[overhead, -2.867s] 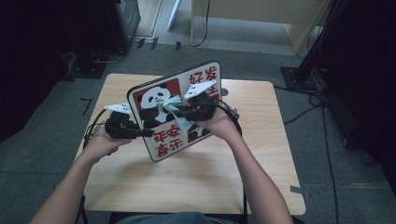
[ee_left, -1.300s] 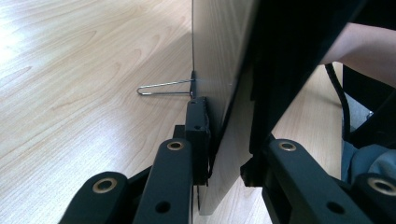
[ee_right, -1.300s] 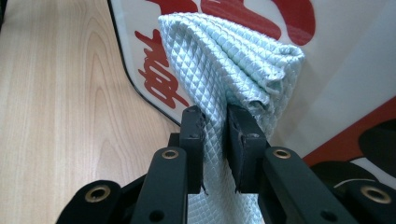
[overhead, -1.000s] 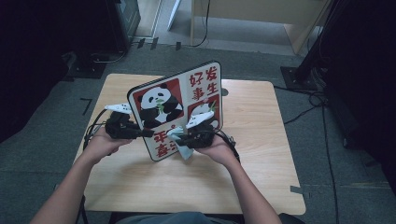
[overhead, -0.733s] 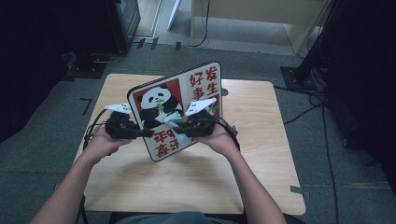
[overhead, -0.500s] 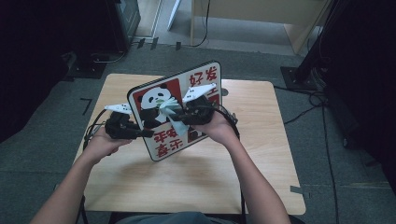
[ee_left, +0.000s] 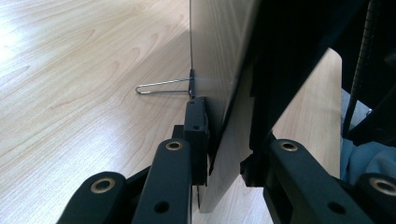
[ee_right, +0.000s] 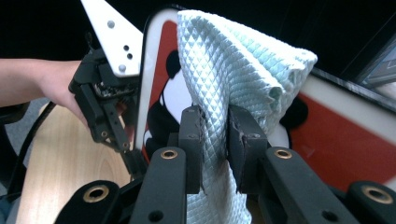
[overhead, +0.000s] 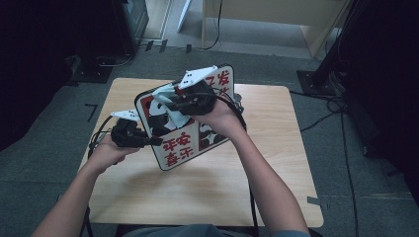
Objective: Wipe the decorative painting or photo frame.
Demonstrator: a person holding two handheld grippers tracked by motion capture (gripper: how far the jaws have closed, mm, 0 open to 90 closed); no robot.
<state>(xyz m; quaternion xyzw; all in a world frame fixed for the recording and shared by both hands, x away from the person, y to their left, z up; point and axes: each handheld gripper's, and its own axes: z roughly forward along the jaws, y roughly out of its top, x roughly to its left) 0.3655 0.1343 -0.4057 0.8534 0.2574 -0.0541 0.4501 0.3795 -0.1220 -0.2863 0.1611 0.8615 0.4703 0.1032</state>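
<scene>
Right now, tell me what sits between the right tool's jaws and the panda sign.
A pale blue quilted cloth. In the right gripper view the right tool pinches it, and it bunches against the panda sign held upright by the left tool.

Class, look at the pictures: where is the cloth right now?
The cloth is pinched in the right gripper, pressed against the upper part of the panda board, above the table.

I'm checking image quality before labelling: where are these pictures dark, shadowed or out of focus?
High view: the pale wooden table is evenly lit, the surrounding floor nearly black. Left gripper view: the upright white panda sign board casts a dark shadow; near tongs soft. Right gripper view: the pale blue quilted cloth is sharp, the background black.
</scene>
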